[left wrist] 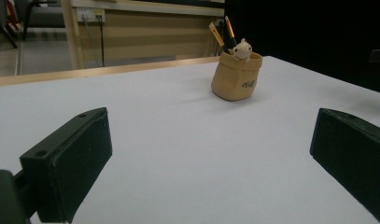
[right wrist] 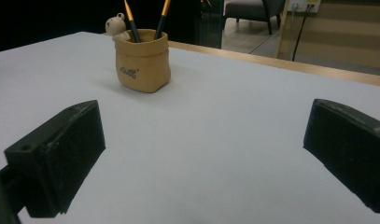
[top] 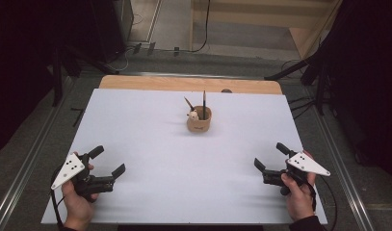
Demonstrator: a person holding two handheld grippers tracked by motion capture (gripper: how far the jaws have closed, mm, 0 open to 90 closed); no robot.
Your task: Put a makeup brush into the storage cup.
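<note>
Left tongs and right tongs gape wide, gripping nothing. A tan pen pot holding 2 pencils stands mid-worktop, well apart from both.

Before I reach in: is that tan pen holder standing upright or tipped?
Upright. The pen holder sits flat on the white table, opening upward, with two pens sticking out the top.

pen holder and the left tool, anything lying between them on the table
Nothing: the high view shows only bare white tabletop between the left tool and the pen holder.
</note>
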